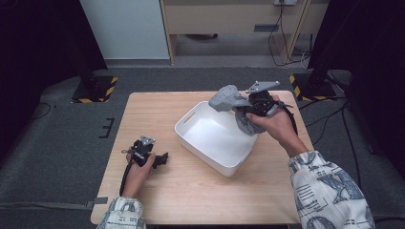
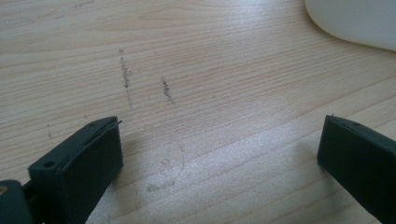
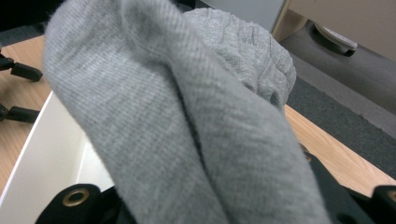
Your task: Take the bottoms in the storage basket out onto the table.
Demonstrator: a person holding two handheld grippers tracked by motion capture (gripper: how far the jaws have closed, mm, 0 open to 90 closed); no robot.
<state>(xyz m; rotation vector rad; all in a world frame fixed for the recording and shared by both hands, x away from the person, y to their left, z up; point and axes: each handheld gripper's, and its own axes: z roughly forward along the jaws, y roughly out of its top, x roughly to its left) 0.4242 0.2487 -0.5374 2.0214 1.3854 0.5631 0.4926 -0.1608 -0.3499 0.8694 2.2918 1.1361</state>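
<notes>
Pale wood worktop [image 1: 191, 191], white tub [image 1: 210, 138] in the middle. Right claw [image 1: 248, 110] clamped on grey knit cloth [image 1: 229, 98], held over tub's far corner. Left claw [image 1: 165, 158] spread wide, resting on worktop, nothing inside.

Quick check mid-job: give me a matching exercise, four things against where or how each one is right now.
Things:
1. grey cloth
2. white bin
3. left gripper
4. right gripper

States:
A. open, resting low on the bare table
B. closed on the cloth above the bin's far corner
C. bunched and hanging from jaws
D. nothing lying inside it, sits mid-table

Pairs: 1-C, 2-D, 3-A, 4-B
</notes>
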